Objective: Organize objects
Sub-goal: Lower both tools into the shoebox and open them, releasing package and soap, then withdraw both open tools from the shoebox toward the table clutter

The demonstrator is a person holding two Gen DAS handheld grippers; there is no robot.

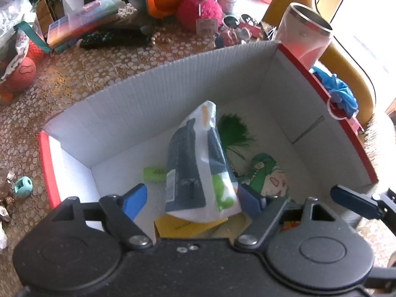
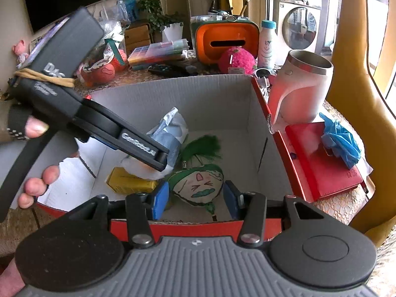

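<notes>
Everything is placed against the red-edged cardboard box (image 1: 153, 94). The left gripper (image 1: 195, 195) hangs over its near side with fingers spread apart; the white-and-navy pouch (image 1: 198, 163) stands between the blue pads, which do not press it, its base on a yellow carton (image 2: 128, 182) on the box floor. To the right inside the box lies a green-tufted cartoon-face pouch (image 2: 198, 185). The right gripper (image 2: 195, 198) hovers at the near wall, fingers partly apart either side of that face pouch; whether they touch it cannot be told.
</notes>
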